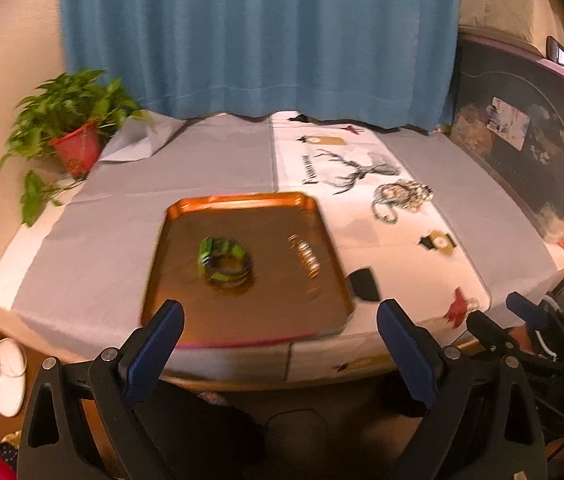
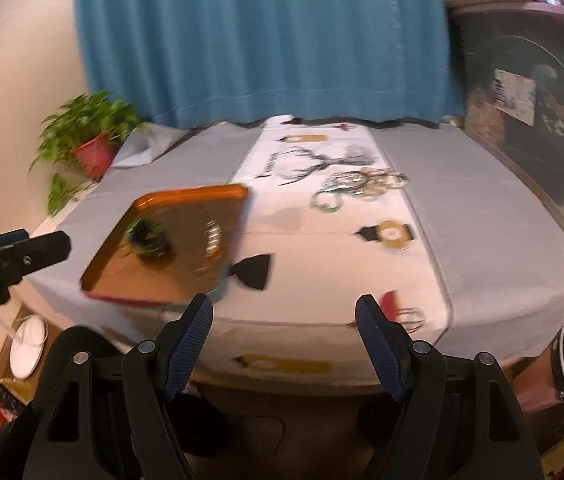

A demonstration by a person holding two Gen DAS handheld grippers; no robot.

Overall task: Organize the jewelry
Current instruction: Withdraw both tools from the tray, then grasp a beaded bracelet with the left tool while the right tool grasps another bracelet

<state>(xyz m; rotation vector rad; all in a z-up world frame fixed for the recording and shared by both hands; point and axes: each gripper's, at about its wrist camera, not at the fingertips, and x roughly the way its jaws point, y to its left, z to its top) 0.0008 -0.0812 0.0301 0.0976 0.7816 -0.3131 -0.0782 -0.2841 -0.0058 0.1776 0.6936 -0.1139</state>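
**Two open grippers, one tray, one pile of jewelry**

The left gripper (image 1: 279, 318) has its blue-padded jaws wide apart and holds nothing. Its view shows the whole shiny orange metal tray (image 1: 185, 216) just ahead of it. The other view shows the tray from the side.

The right gripper (image 2: 284, 312) is wide open too and touches nothing. The tray sits ahead and to its left.

One green and black bracelet bundle (image 1: 225, 262) and one row of gold rings (image 1: 306, 256) lie in the tray. Farther ahead, to the right, one pile of mixed beaded jewelry (image 2: 358, 186) rests on the white printed table runner (image 2: 322, 240), well apart from both grippers.
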